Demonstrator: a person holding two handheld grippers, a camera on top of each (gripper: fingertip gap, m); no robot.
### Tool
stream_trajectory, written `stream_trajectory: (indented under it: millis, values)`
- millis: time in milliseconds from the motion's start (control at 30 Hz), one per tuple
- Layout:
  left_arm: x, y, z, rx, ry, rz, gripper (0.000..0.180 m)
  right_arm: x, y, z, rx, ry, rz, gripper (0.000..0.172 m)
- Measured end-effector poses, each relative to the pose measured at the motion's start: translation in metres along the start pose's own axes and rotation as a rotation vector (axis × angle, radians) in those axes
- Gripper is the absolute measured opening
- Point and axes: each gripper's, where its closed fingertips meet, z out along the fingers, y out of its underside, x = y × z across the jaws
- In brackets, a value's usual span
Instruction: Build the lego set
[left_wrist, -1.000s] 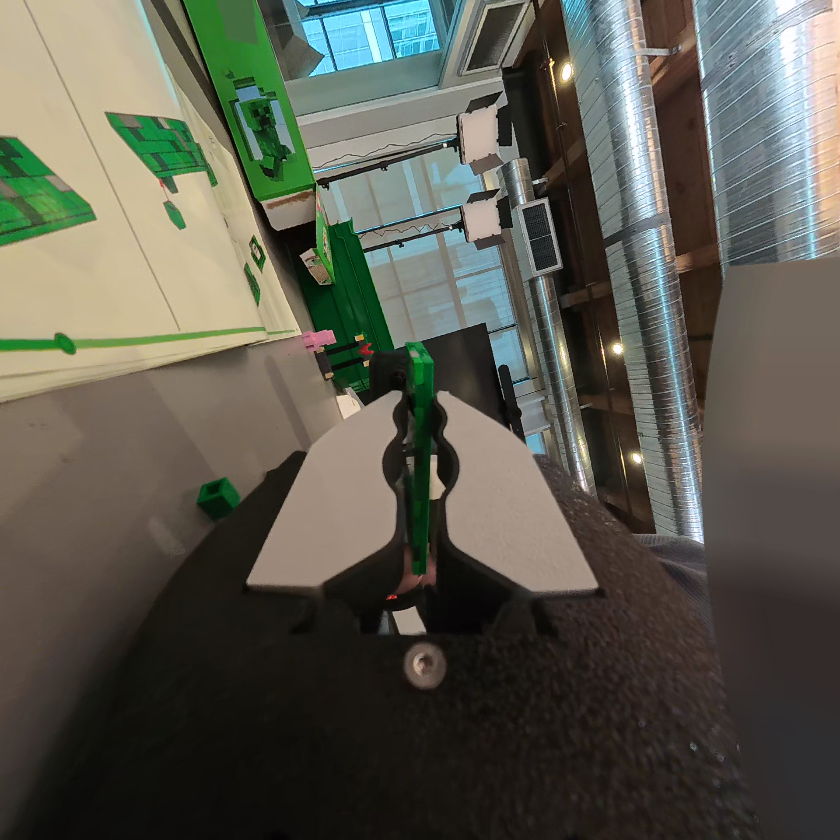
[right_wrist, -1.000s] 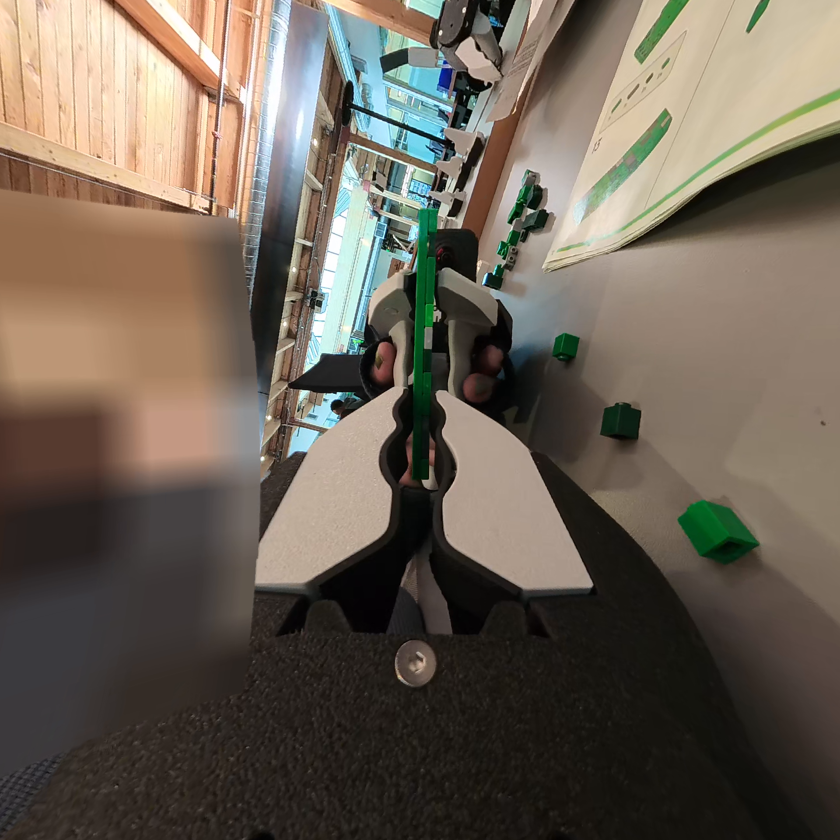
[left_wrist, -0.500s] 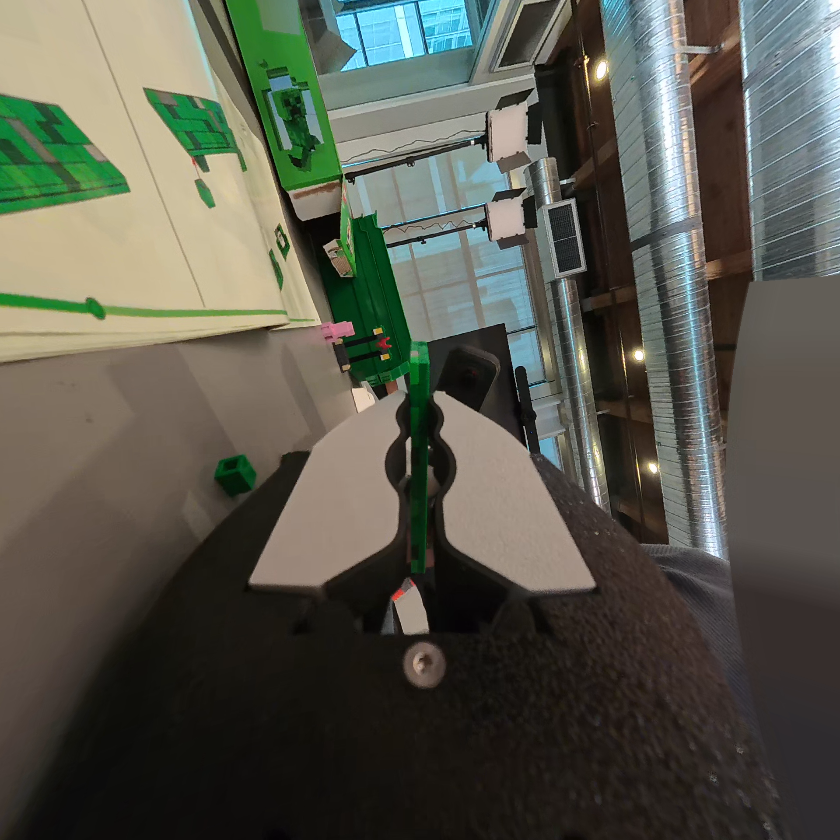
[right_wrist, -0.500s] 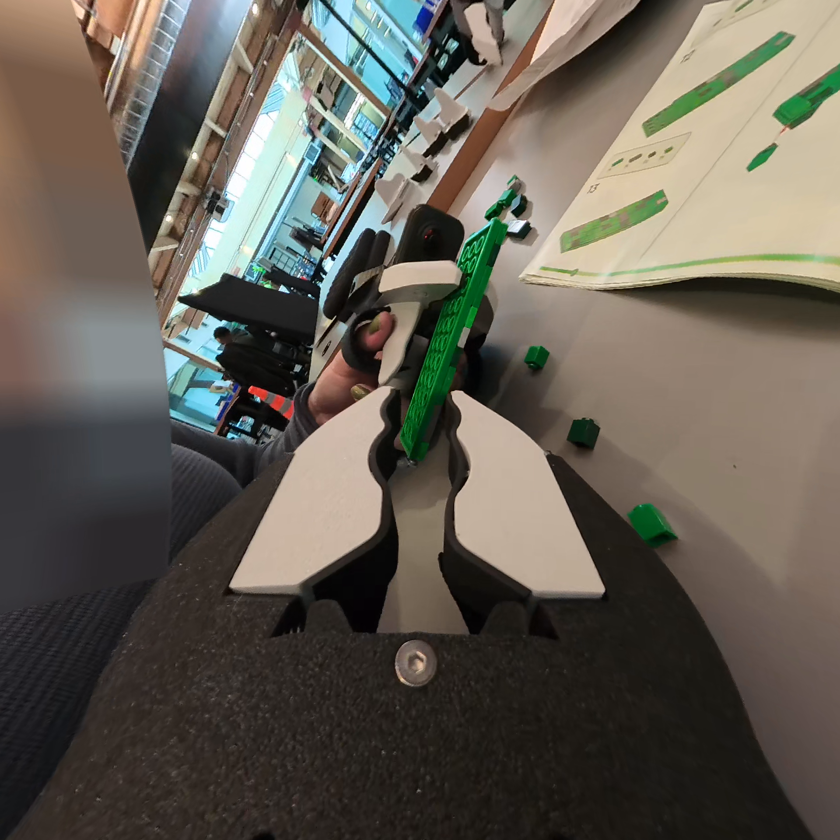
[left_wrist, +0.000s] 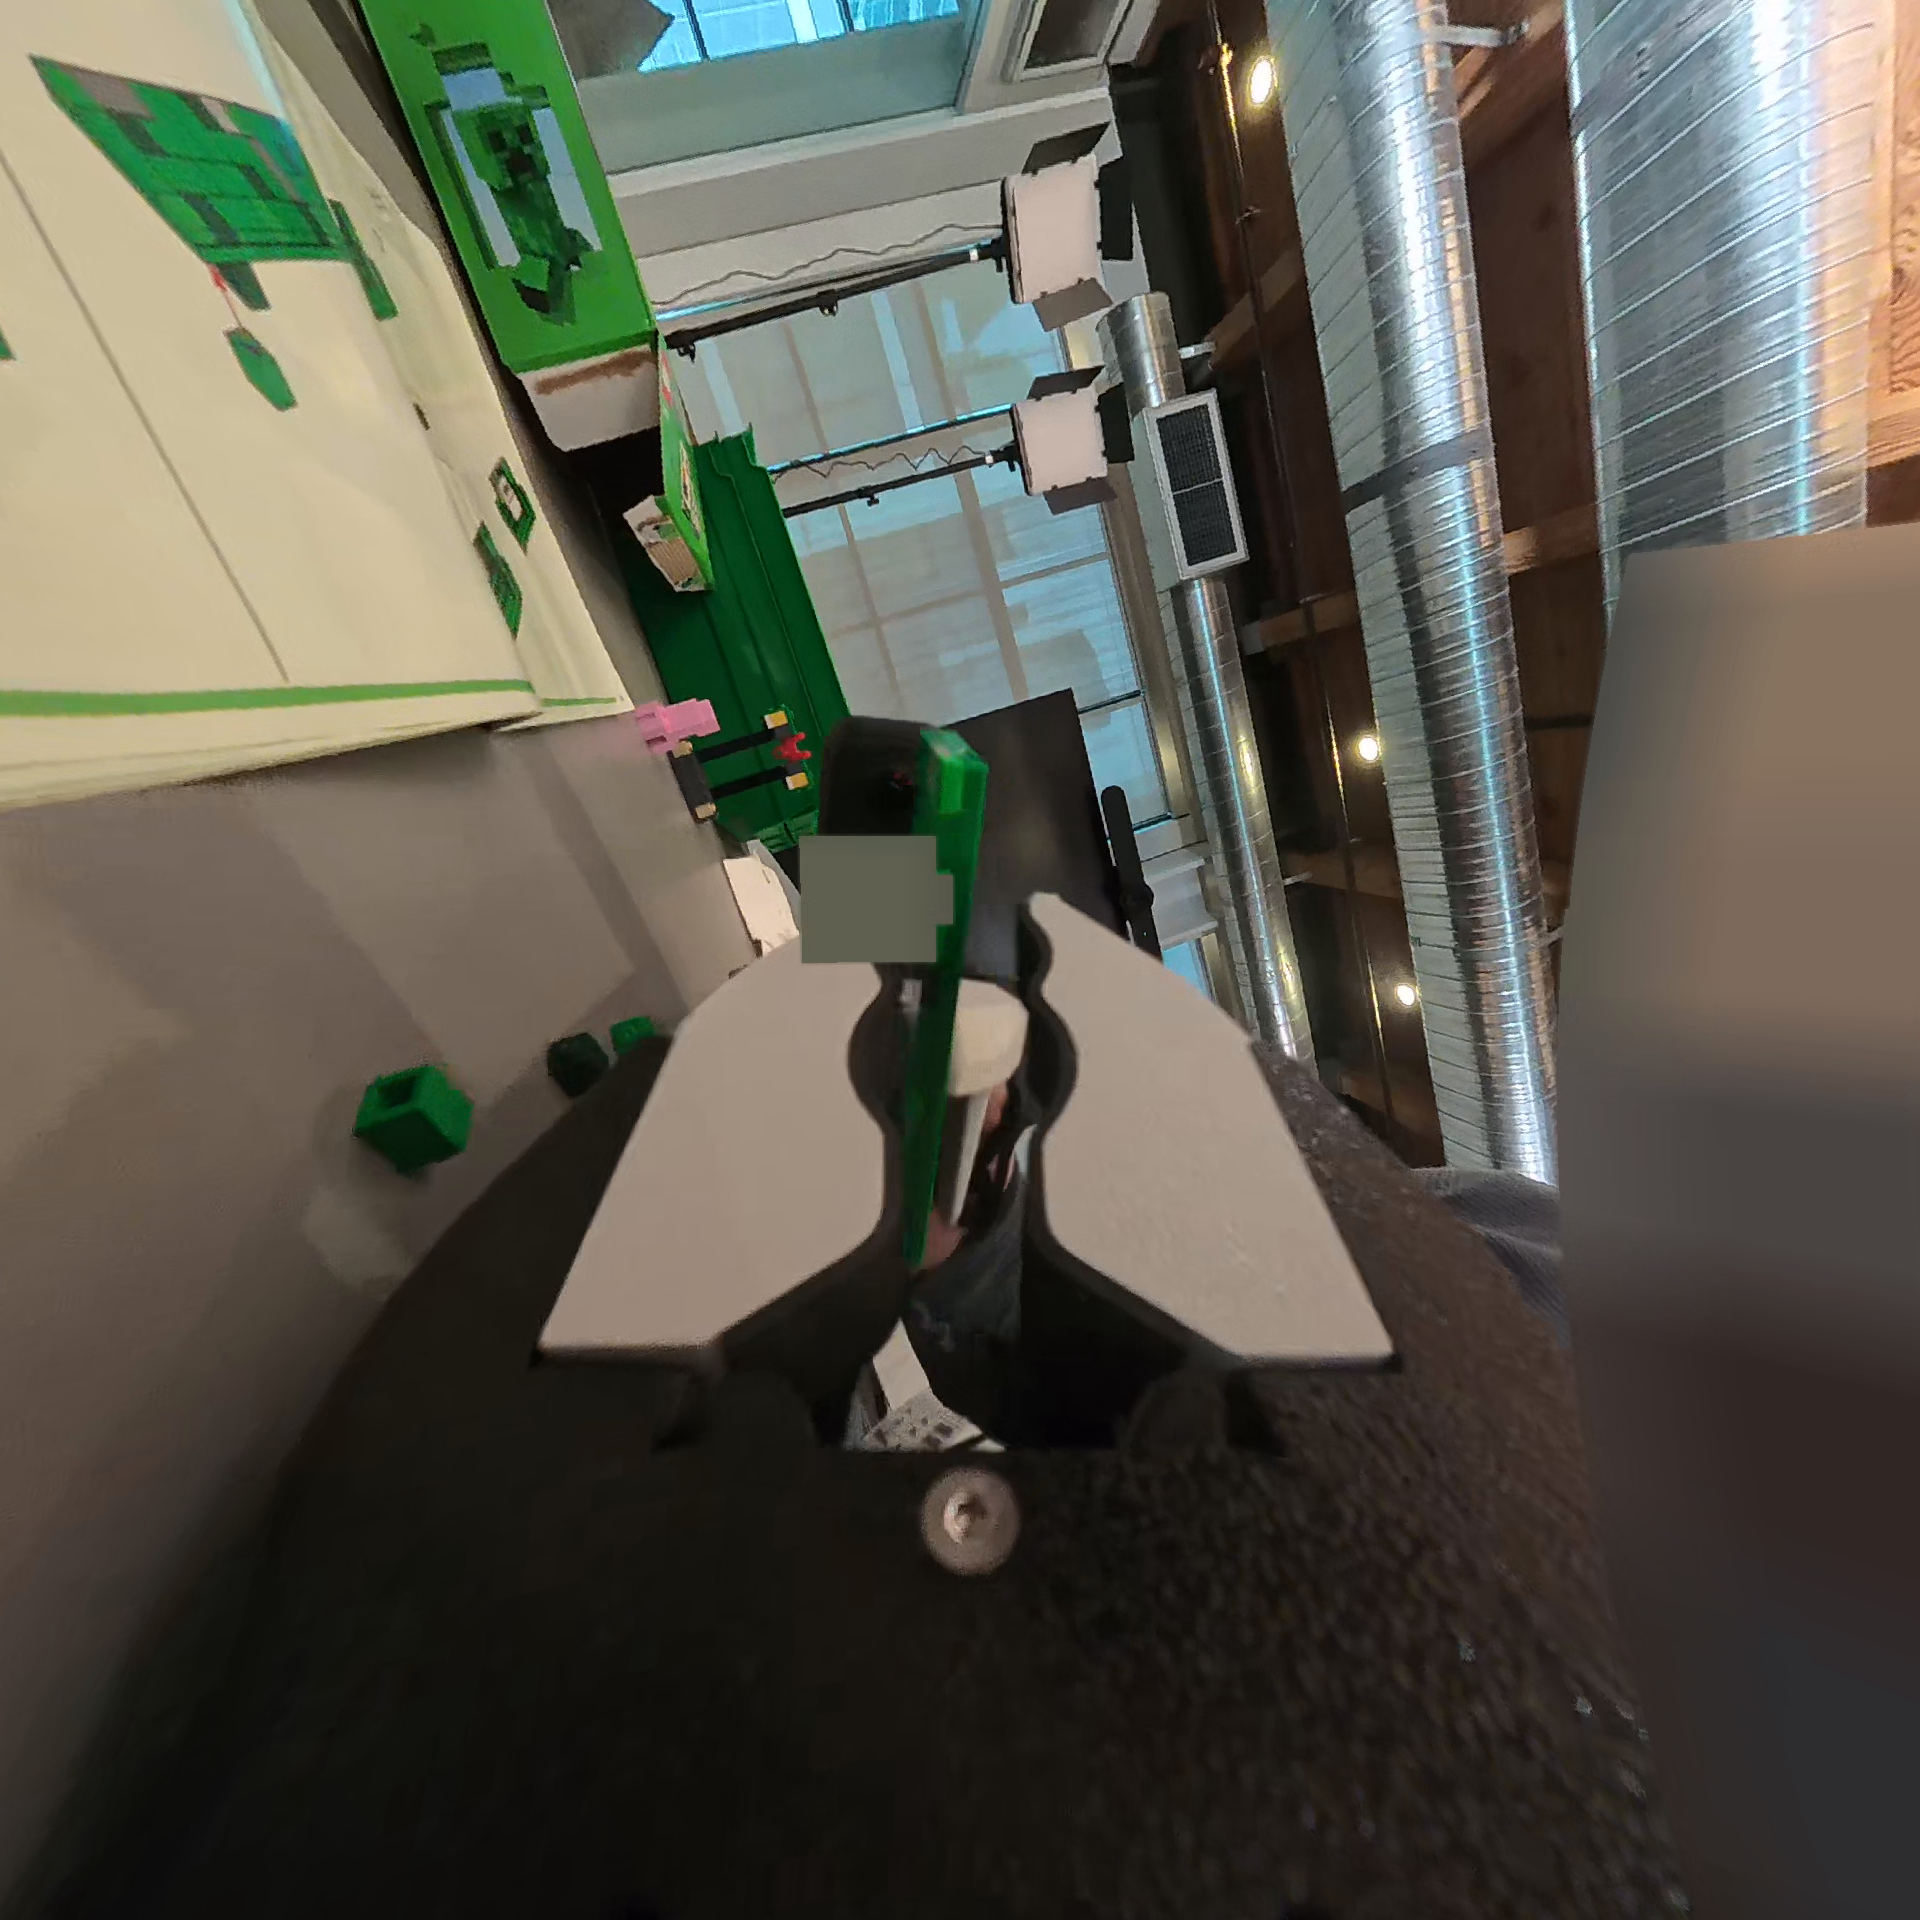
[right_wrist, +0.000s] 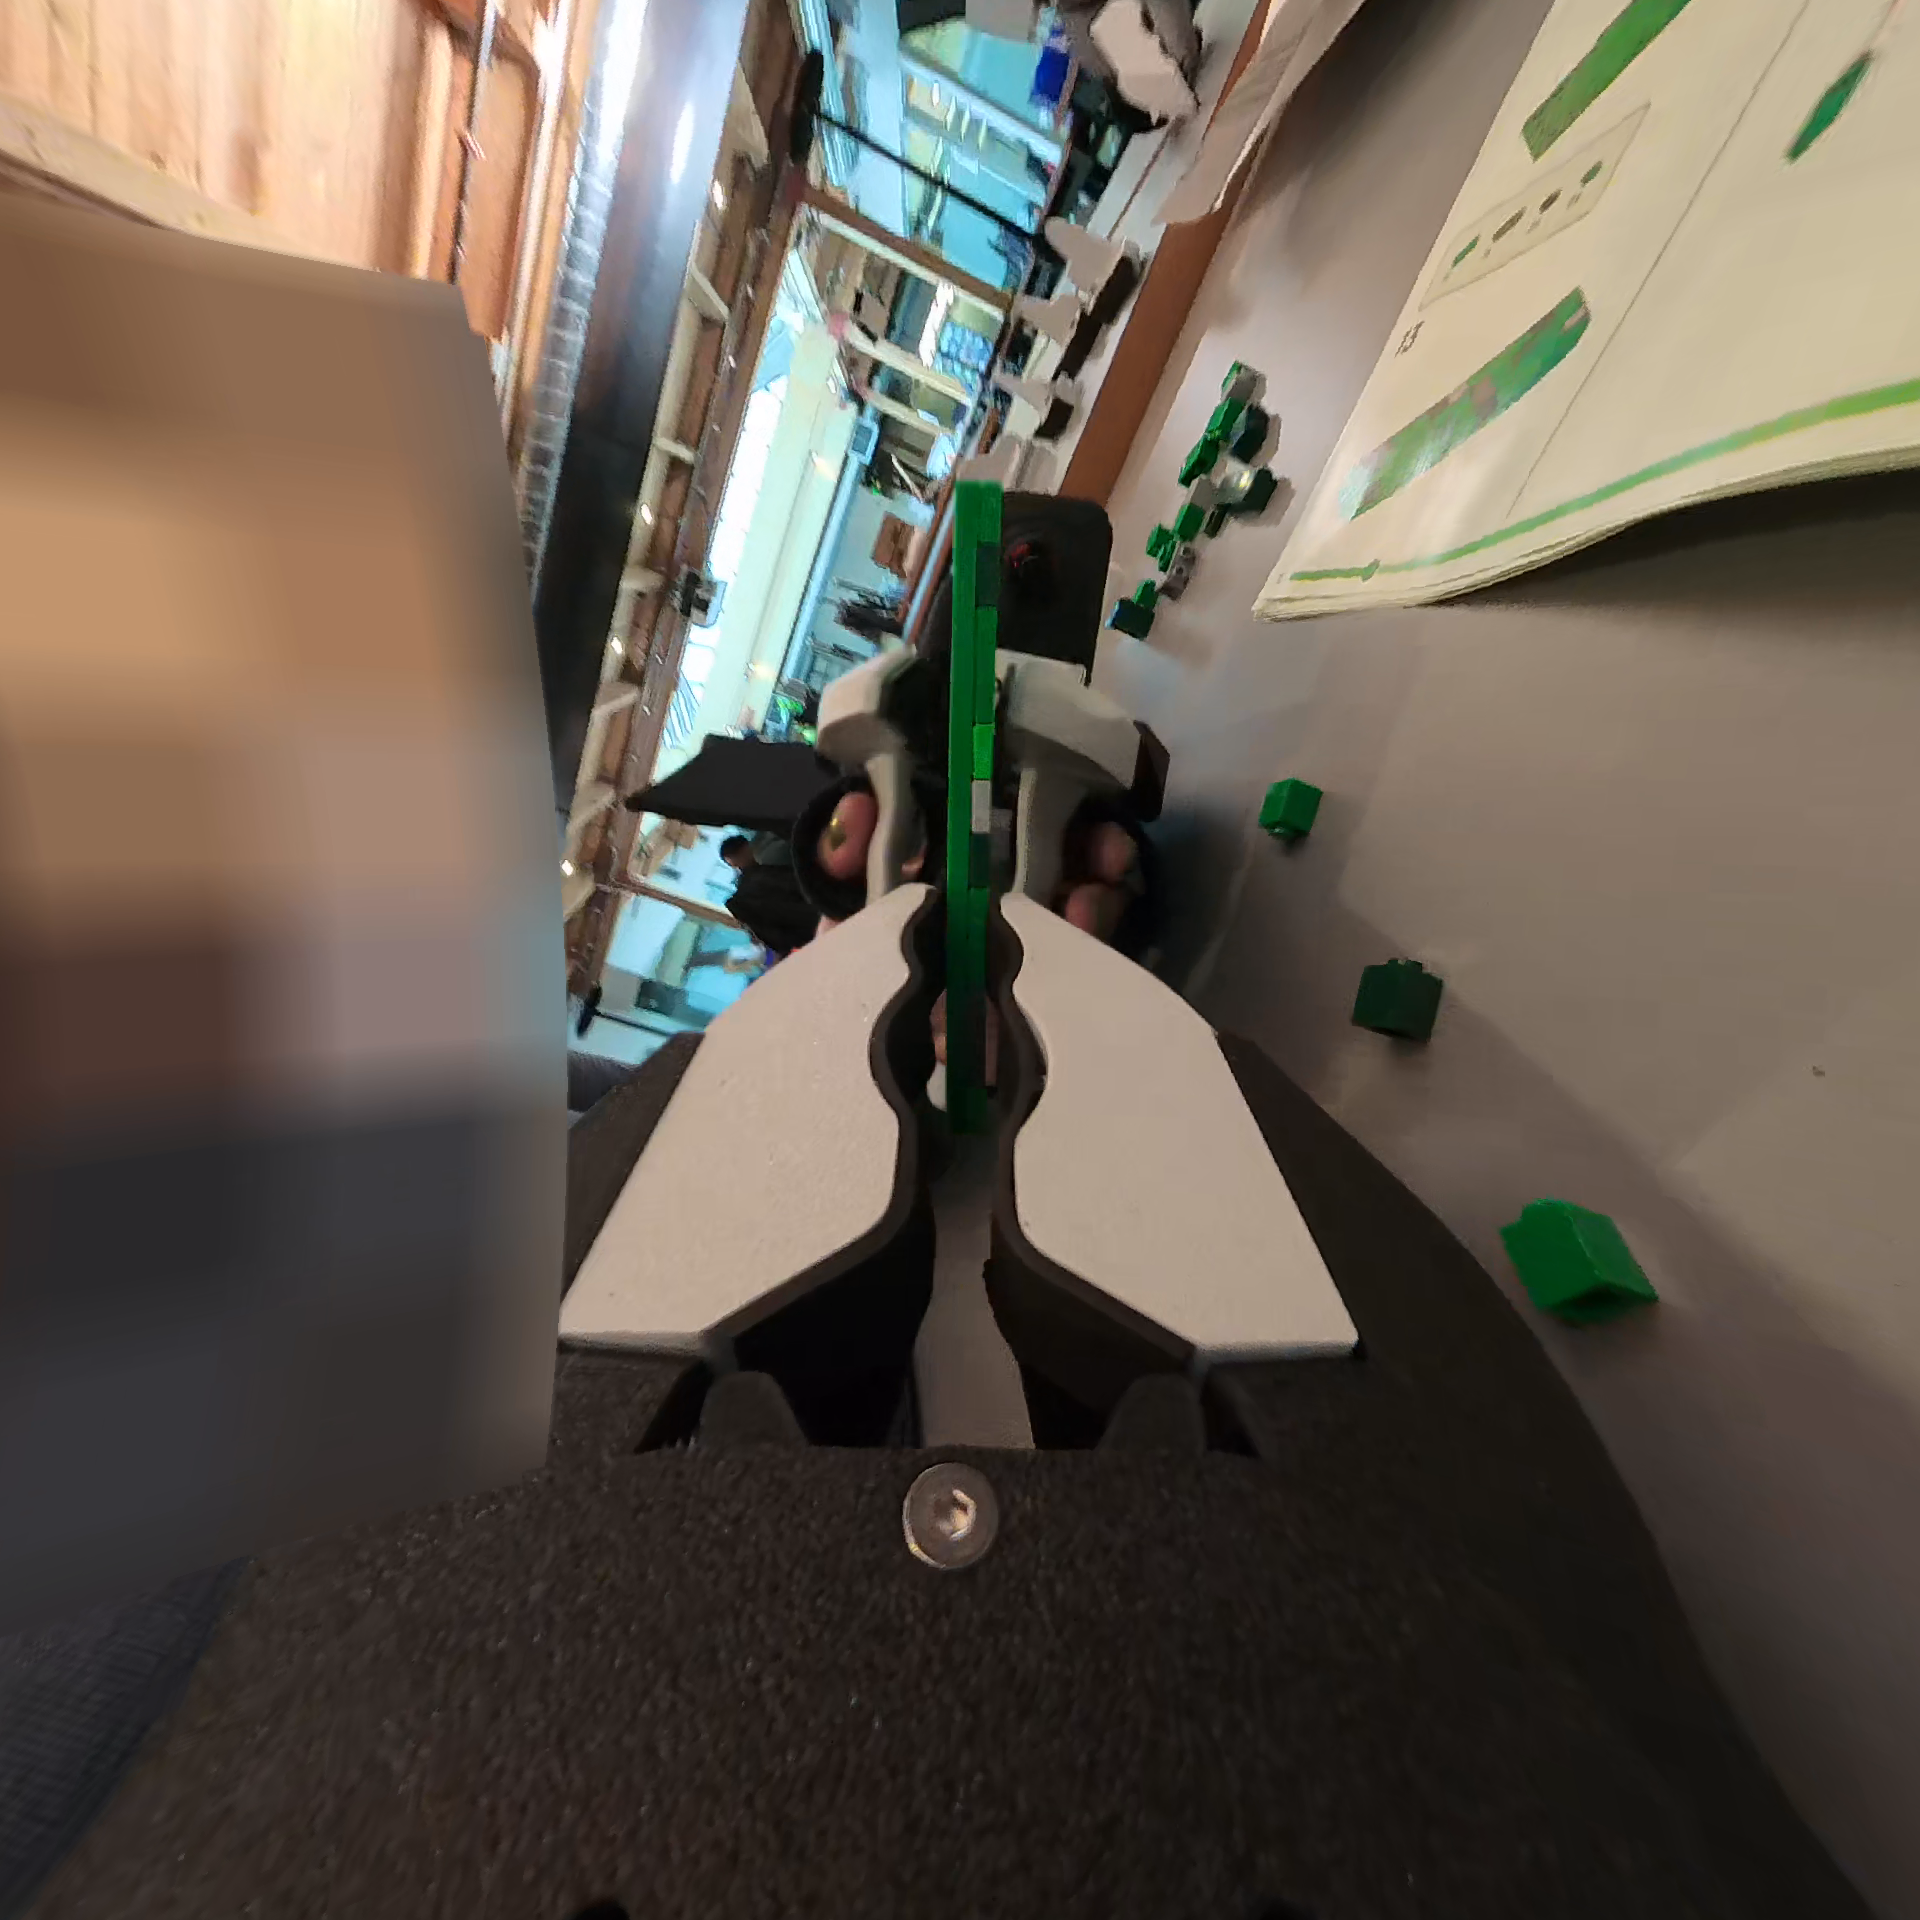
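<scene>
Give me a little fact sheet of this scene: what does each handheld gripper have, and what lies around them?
Right gripper: shut on a thin flat green plastic building plate, held edge-on between its pads.
Left gripper: open; the same plate stands between its fingers, with a clear gap on one side.
Surface: grey table.
On it: small loose green plastic bricks, an open white instruction booklet.
Behind: green cardboard box.

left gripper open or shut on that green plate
Open: the left gripper shows a clear gap between its right finger and the green plate.
</scene>
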Motion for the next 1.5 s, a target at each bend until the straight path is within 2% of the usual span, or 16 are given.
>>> stream_trajectory:
  millis: [67, 233, 400, 800, 933, 1000, 1067, 1133, 1233, 1367, 1500]
  values:
    - [0.000, 0.002, 0.001, -0.011, 0.000, 0.001, 0.027, 0.001, -0.005, -0.003, 0.038, -0.014, 0.036, 0.007]
    - [0.002, 0.006, 0.005, -0.029, 0.018, 0.001, 0.023, -0.001, -0.001, 0.001, 0.034, -0.025, 0.055, 0.007]
    - [0.000, 0.007, 0.005, -0.031, 0.007, -0.008, 0.012, -0.005, 0.000, 0.005, 0.044, -0.036, 0.063, 0.007]
    - [-0.004, 0.007, 0.003, -0.025, -0.034, 0.019, 0.007, -0.003, 0.001, 0.007, 0.046, -0.010, 0.060, 0.007]
    - [-0.005, 0.008, 0.003, -0.032, -0.055, 0.041, 0.006, -0.004, 0.001, 0.006, 0.047, 0.003, 0.024, 0.009]
    - [-0.008, 0.007, 0.002, -0.025, -0.077, 0.038, 0.006, -0.006, 0.001, 0.003, 0.040, 0.005, -0.007, 0.018]
    - [-0.011, 0.005, -0.001, -0.021, -0.110, 0.043, 0.006, -0.005, 0.000, -0.005, 0.026, 0.042, -0.074, 0.023]
    - [-0.018, 0.003, -0.004, -0.013, -0.163, 0.051, 0.005, -0.002, -0.003, -0.016, 0.020, 0.112, -0.196, 0.021]
    - [-0.024, -0.001, -0.011, 0.000, -0.216, 0.051, 0.005, 0.009, -0.012, -0.040, -0.016, 0.294, -0.425, 0.019]
    - [-0.027, -0.001, -0.018, 0.008, -0.246, 0.045, 0.005, 0.031, -0.005, -0.061, -0.236, 0.539, -0.728, 0.016]
    - [-0.027, 0.000, -0.019, 0.002, -0.247, 0.032, 0.005, 0.052, 0.003, -0.069, -0.421, 0.691, -0.908, 0.018]
